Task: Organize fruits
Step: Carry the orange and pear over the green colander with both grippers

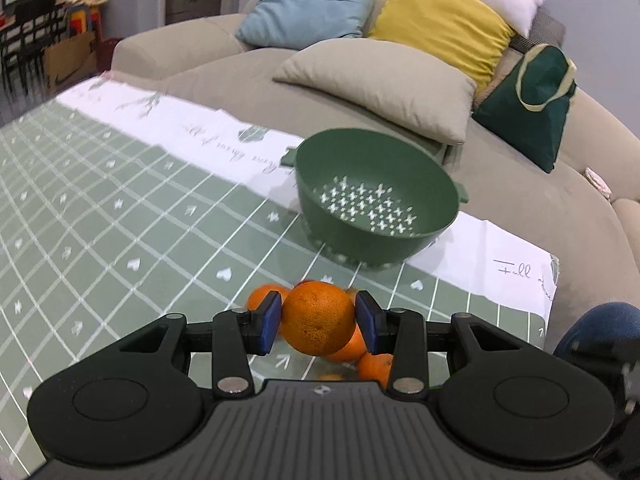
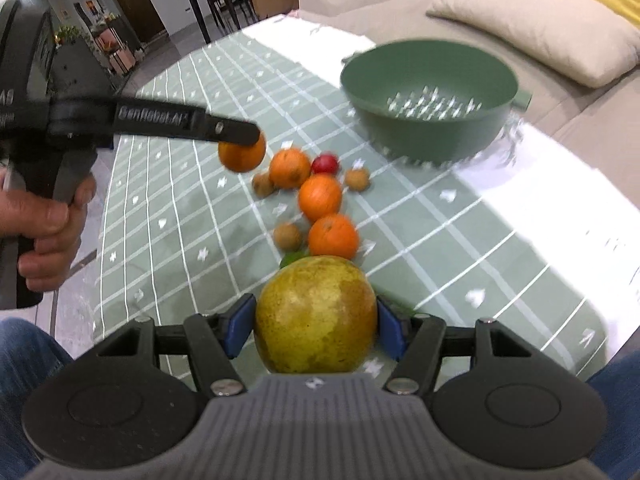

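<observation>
My left gripper (image 1: 318,322) is shut on an orange (image 1: 318,318) and holds it above the table; the same orange (image 2: 242,154) shows under the left gripper's fingers in the right wrist view. My right gripper (image 2: 316,326) is shut on a large yellow-green pear (image 2: 316,316), held over the table's near edge. An empty green colander (image 1: 376,196) stands beyond, also in the right wrist view (image 2: 430,96). On the cloth lie three oranges (image 2: 320,196), a red plum (image 2: 325,163) and three brown kiwis (image 2: 287,236).
The table carries a green grid tablecloth (image 1: 100,200) with a white border. A beige sofa (image 1: 400,80) with cushions and a dark green tote bag (image 1: 532,100) stands behind it. My knees in jeans (image 2: 24,356) are at the near edge.
</observation>
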{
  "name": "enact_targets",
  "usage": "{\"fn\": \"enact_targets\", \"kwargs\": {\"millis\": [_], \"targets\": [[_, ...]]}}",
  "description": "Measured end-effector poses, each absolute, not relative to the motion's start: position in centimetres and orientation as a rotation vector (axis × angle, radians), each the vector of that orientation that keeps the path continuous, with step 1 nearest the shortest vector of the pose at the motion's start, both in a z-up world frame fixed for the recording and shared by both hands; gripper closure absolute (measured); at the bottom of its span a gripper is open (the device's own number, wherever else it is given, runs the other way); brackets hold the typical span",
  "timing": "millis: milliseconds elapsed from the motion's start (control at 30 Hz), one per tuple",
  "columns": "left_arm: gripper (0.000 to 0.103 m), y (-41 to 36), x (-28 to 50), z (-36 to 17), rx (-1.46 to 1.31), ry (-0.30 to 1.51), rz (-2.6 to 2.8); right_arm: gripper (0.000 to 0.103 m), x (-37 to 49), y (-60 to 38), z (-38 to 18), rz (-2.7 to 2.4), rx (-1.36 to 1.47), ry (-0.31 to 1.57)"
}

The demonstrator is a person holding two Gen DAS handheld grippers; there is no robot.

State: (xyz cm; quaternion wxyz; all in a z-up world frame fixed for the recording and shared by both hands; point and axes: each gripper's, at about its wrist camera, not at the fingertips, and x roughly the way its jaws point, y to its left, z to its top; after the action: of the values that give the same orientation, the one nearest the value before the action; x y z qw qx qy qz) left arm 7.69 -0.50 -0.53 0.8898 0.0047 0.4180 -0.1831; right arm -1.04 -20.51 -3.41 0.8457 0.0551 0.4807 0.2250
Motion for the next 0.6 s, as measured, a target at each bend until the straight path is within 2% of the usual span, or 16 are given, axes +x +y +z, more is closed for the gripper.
{"fn": "enact_targets", "kwargs": {"millis": [233,600], "targets": [[0.057,-3.3,9.6,1.2,0.102,0.849,-0.434,0.042,3.7,-23.4,0.0,0.445,0.093,0.916],[0.057,-9.1,13.8,1.3,0.285,0.838,-0.593,0.042,13.1,-26.5,2.0,0.497,0.014,0.824]]}}
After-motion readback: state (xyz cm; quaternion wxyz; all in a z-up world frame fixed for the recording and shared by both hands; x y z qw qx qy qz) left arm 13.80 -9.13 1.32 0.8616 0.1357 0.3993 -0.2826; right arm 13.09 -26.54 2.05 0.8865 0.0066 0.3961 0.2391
